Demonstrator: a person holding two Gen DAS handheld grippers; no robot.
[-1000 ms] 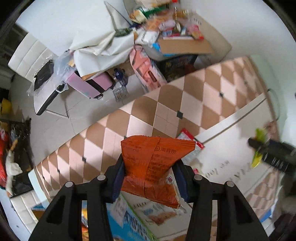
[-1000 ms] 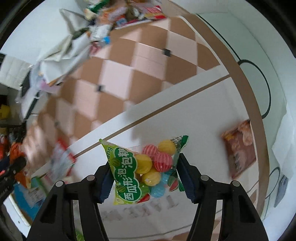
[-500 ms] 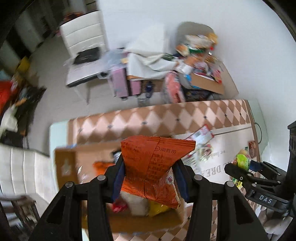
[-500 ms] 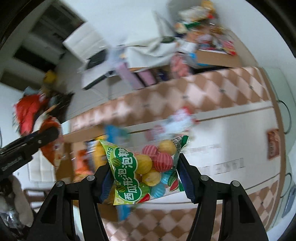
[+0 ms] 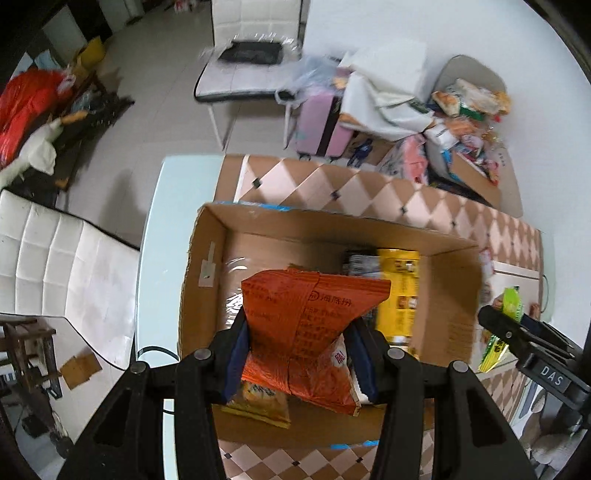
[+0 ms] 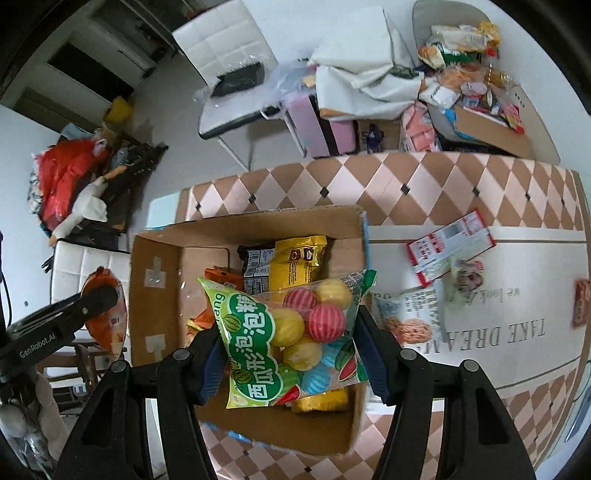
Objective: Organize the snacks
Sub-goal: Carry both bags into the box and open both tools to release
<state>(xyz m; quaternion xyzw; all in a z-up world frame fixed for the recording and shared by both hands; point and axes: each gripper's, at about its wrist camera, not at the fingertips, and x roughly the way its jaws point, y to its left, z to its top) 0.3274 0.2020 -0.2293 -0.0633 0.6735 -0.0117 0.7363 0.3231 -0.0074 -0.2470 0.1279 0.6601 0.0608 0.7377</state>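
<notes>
We see left tool (image 5: 298, 343) pinching crinkled orange packet (image 5: 306, 325), right tool (image 6: 290, 341) pinching glossy gumball bag (image 6: 291, 332), both above open cardboard box (image 6: 155, 295).

Pale tiled floor (image 5: 162, 122) under soft daylight, white wall (image 5: 369, 22) behind; white quilted chair (image 5: 251, 55) at the far side, pink suitcase (image 5: 321, 122) beside it, red clutter heap (image 6: 66, 173) left.

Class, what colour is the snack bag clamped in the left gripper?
Orange, with darker printed text. The snack bag shows best in the left wrist view.
</notes>
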